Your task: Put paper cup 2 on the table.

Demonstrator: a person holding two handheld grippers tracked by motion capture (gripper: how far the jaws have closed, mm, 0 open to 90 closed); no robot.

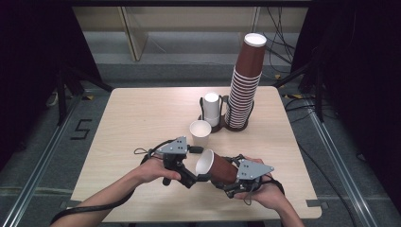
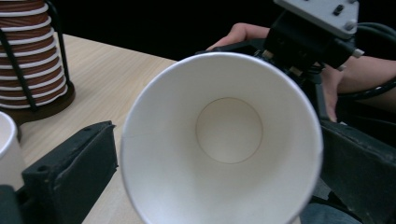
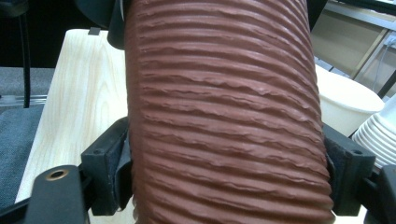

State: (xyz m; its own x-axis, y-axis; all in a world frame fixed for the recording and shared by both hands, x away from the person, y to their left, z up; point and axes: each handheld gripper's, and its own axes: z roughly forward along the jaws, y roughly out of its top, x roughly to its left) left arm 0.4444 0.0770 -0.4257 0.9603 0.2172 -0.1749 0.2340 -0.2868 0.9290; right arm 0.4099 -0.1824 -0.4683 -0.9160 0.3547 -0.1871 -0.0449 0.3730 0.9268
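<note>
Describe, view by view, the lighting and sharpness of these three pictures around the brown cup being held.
High view: even light on the table, dark surroundings, brown cup small but fairly clear. Left gripper view: cup interior bright and soft, black background. Right gripper view: ribbed cup wall very close, ridges sharp, background cups slightly soft.

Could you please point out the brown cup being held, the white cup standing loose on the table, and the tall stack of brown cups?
brown cup (image 1: pixel 222 169), high view, ribbed side.
white cup (image 1: pixel 200 134), high view, outer wall.
tall stack (image 1: pixel 243 97), high view, middle rims.

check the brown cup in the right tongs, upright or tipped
Tipped: the brown cup lies on its side, white mouth facing the left tongs.
</note>
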